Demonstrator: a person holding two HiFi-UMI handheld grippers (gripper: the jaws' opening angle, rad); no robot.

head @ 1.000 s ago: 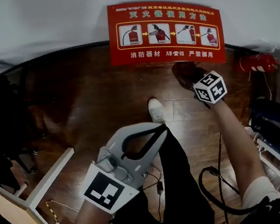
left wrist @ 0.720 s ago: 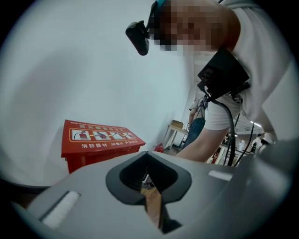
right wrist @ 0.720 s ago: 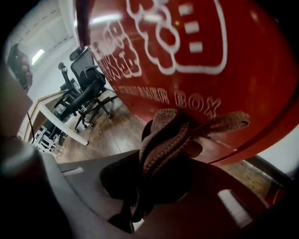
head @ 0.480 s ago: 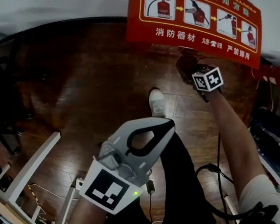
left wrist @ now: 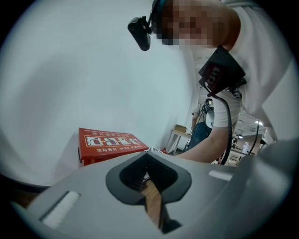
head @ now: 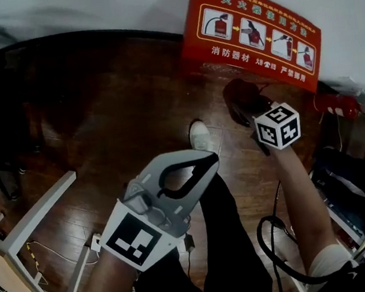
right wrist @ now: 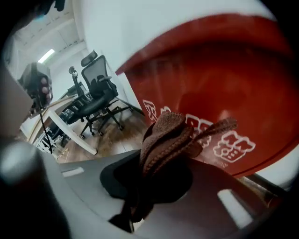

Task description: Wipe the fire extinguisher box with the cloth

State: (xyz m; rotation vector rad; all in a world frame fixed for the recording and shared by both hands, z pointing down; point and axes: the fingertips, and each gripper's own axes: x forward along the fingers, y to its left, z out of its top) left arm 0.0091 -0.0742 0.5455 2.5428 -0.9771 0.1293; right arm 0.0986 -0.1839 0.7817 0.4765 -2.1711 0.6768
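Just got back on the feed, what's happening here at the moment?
A person holds a gripper in each hand above a wooden floor. The right gripper is shut on a brown cloth and holds it up to the printed front of the red fire extinguisher box. I cannot tell whether the cloth touches the box. The left gripper hangs over the person's leg, jaws together and empty.

I'm seeing the cloth (right wrist: 170, 135), mid-frame in the right gripper view, looking like rough, ribbed brown fabric. The fire extinguisher box (right wrist: 233, 93) behind is shining smooth red. In the head view's upper left the floor (head: 112, 111) is gleaming polished dark wood. The left gripper (head: 212, 160) is showing matt grey plastic.
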